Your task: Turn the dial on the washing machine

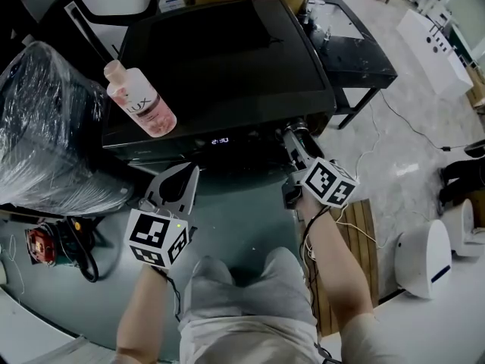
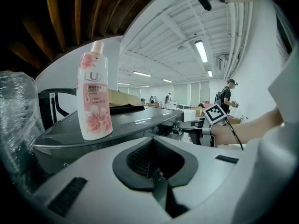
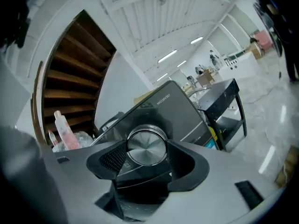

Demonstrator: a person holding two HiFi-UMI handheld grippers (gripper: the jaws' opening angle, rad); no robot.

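Observation:
The black washing machine [image 1: 220, 59] stands in front of me, its display [image 1: 220, 140] lit on the front panel. In the right gripper view the round silver dial [image 3: 146, 146] sits between the two black pads [image 3: 113, 158], which press on both of its sides. My right gripper [image 1: 292, 135] reaches the panel's right end and hides the dial in the head view. My left gripper [image 1: 185, 177] hangs shut and empty below the panel's left half, touching nothing; its pads [image 2: 140, 158] meet at a seam.
A pink bottle [image 1: 140, 101] stands on the machine's lid at the left. A plastic-wrapped bundle [image 1: 45, 127] lies at the far left. A black table [image 1: 352, 44] stands beyond the machine's right side. A white device [image 1: 424, 256] and wooden slats [image 1: 356, 226] lie on the floor at the right.

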